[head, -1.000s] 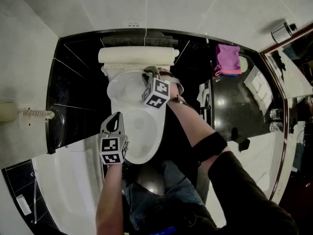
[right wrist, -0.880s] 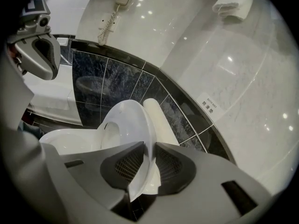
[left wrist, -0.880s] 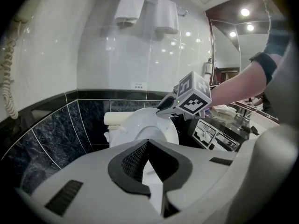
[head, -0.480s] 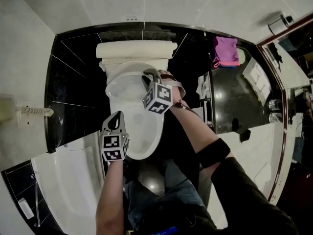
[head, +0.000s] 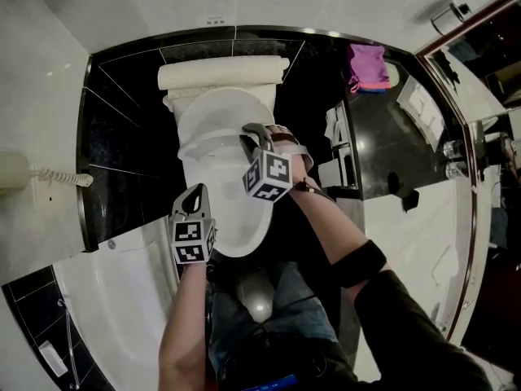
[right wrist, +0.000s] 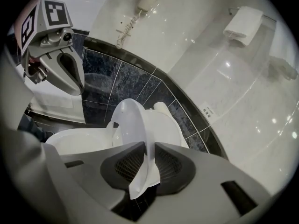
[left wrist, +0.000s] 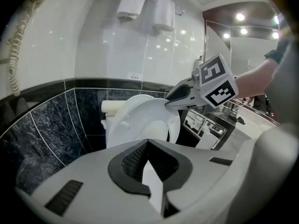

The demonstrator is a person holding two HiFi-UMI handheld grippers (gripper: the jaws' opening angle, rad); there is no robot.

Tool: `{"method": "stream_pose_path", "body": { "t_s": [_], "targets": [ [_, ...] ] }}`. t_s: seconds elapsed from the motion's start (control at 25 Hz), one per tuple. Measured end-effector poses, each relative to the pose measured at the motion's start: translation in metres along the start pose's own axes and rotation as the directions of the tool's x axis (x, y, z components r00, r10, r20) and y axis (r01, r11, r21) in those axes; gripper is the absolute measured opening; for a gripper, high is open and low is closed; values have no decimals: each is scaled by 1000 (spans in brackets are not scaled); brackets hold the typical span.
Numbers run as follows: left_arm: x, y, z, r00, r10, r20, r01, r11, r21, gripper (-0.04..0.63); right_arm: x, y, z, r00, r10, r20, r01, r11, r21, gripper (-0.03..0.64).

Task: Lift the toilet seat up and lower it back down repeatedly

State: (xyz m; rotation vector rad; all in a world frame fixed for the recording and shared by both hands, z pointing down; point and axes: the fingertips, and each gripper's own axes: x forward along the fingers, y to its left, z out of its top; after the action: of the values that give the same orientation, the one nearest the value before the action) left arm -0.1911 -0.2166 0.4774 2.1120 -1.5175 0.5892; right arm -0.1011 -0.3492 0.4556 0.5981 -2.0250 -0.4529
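The white toilet seat [head: 203, 147] stands half raised over the bowl [head: 244, 236], between the bowl and the lid leaning back by the tank [head: 220, 73]. My right gripper [head: 251, 133] is shut on the seat's right edge. In the right gripper view the seat [right wrist: 128, 120] runs as a thin blade between the pads of the right gripper [right wrist: 145, 149]. The left gripper [head: 193, 195] hovers by the bowl's front left rim, shut and holding nothing. The left gripper view shows the seat's underside [left wrist: 140, 120] with the right gripper [left wrist: 169, 99] clamped on it.
A white bathtub rim [head: 114, 292] lies at the lower left. A wall phone [head: 24, 173] with a coiled cord hangs to the left. A black counter with a pink cloth [head: 368, 65] is on the right. The person's legs are just below the bowl.
The right gripper has drawn the seat's edge away from the tank, toward the bowl's front, so the seat leans further forward. The left gripper has shifted only slightly.
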Motion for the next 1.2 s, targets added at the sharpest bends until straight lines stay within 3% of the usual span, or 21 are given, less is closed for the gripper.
{"method": "stream_pose_path", "body": {
  "t_s": [0.24, 0.52, 1.04, 1.2],
  "targets": [
    [-25, 5, -18, 999, -44, 1, 44, 998, 36, -15, -24, 35, -1, 998, -29, -55, 30, 999, 16, 91],
    [-29, -2, -59, 994, -111, -25, 112, 990, 87, -15, -52, 77, -5, 989, -120, -84, 123, 992, 33, 91],
    [-19, -31, -131, 1000, -24, 2, 24, 1000, 4, -15, -95, 199, -27, 988, -150, 30, 151, 988, -36, 98],
    [-30, -43, -157, 1000, -18, 0, 18, 1000, 16, -15, -101, 243, -39, 992, -123, 32, 125, 990, -59, 107]
  ]
}}
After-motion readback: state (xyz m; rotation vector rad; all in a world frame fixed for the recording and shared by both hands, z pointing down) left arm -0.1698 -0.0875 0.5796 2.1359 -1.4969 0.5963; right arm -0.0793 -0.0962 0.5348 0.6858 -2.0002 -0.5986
